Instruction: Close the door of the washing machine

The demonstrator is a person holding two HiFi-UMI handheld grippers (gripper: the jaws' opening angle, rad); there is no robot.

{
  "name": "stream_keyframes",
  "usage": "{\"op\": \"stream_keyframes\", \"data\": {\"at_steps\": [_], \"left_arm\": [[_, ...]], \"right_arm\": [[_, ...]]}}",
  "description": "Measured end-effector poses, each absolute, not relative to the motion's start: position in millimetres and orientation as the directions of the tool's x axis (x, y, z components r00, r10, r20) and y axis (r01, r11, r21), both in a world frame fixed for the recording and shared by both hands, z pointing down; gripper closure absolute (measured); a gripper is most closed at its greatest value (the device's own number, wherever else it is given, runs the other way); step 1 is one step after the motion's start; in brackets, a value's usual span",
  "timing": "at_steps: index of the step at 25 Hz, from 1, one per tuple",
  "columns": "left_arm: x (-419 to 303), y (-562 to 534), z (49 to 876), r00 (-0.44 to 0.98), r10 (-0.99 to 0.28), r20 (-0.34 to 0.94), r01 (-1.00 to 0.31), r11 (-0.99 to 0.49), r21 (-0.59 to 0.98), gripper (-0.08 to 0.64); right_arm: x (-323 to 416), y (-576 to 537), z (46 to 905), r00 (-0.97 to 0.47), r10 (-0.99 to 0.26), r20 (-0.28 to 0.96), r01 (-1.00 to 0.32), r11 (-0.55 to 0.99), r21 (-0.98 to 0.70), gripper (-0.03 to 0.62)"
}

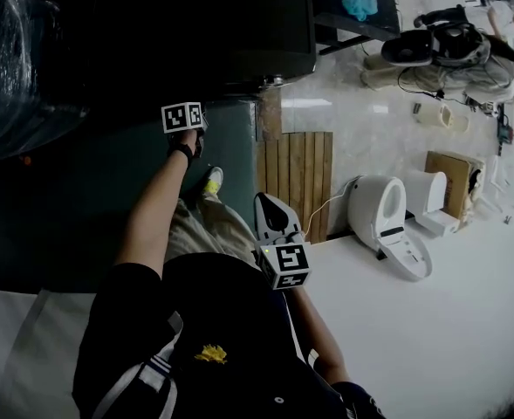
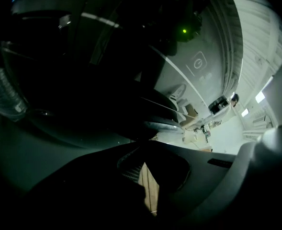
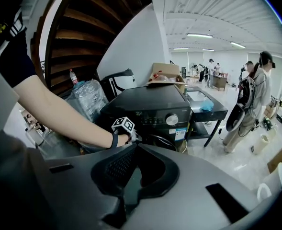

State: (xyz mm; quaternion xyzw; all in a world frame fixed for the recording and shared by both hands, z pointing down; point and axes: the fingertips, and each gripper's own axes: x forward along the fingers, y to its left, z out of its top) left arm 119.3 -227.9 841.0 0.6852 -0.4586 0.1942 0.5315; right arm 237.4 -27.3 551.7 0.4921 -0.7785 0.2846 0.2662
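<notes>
One black washing machine [image 3: 150,104] is the biggest thing; it stands at 12 o'clock in the head view and close to the centre of the right gripper view. Its door [image 2: 162,123] belongs to the front side, and in the left gripper view it shows as a dark rounded bulge with a shiny rim, reaching from 9 o'clock to the centre; how far it stands open I cannot tell. A pack of bottles [image 3: 85,99] in clear plastic lies at 10 o'clock from the machine in the right gripper view. A black tabletop [image 3: 216,113] stands just beside the machine at 3 o'clock and carries a blue cloth [image 3: 206,105]. A wooden board [image 1: 296,182] lies near the centre of the head view, and a white toilet [image 1: 374,208] rests on the pale floor [image 1: 431,321] at 3 o'clock from it. The left tool [image 2: 141,143] is stretched out to the machine front, its jaws pressed together, the tips just under the door's rim; whether they touch it I cannot tell. The right tool [image 3: 137,146] is held near the person's body, at 5 o'clock from the left one in the head view, jaws also pressed together with nothing between. A silver knob [image 3: 172,119] sits on the machine's panel, and a small green light [image 2: 184,31] glows at 1 o'clock in the left gripper view.
</notes>
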Motion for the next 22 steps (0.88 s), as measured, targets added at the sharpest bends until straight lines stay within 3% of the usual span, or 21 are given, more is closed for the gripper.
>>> {"op": "stream_keyframes", "data": {"at_steps": [7,10,22], "left_arm": [[115,-218,843,0.442,-0.376,0.814,-0.882,-0.017,0.471,0.545],[118,-223,823,0.436,-0.434,0.788,-0.882,-0.031,0.47,0.545],[115,-128,633,0.561,-0.563,0.607,-0.794,-0.156,0.588,0.545]], "right_arm": [[254,-21,546,-0.341,-0.642,0.687,-0.935,0.308,-0.177,0.568],[259,-35,538,-0.329,-0.676,0.659,-0.941,0.293,-0.17,0.568],[245,-86,481,-0.338,-0.774,0.536,-0.941,0.297,-0.164,0.568]]}}
